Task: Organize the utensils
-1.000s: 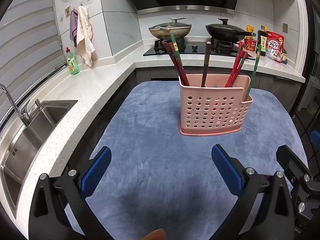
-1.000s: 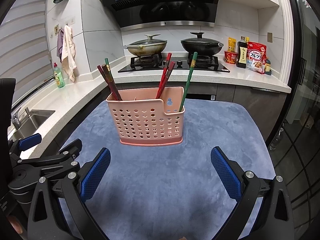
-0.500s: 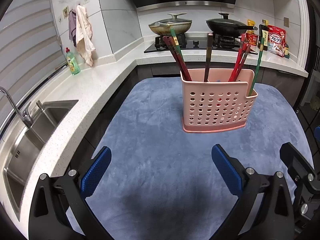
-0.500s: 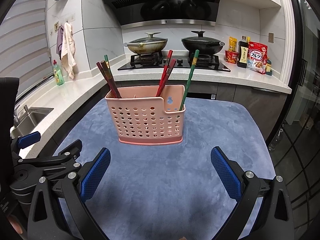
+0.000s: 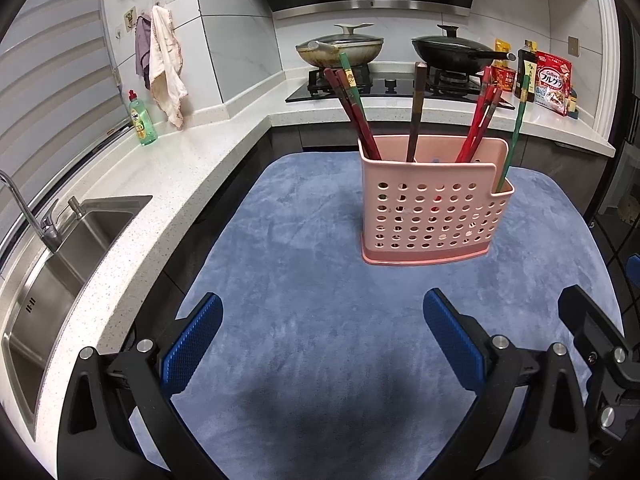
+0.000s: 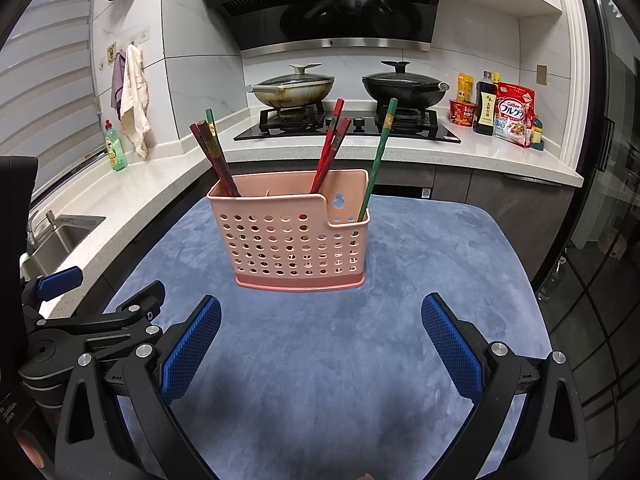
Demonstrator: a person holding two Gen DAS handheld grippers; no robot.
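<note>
The pink perforated holder (image 6: 294,236) is seen standing upright near the middle of the blue mat (image 6: 320,360), with dark red, bright red and green chopsticks leaning in its compartments, while the left gripper (image 5: 322,336) and right gripper (image 6: 320,340) are both held wide open and empty, short of it. Judged from this, a single stick is best pinched high on its shaft and drawn straight up so the light holder is not tipped. Nothing lies between grippers and holder; the sink (image 5: 60,264), soap bottle (image 5: 138,120) and stove pans (image 6: 294,90) are kept well apart.
</note>
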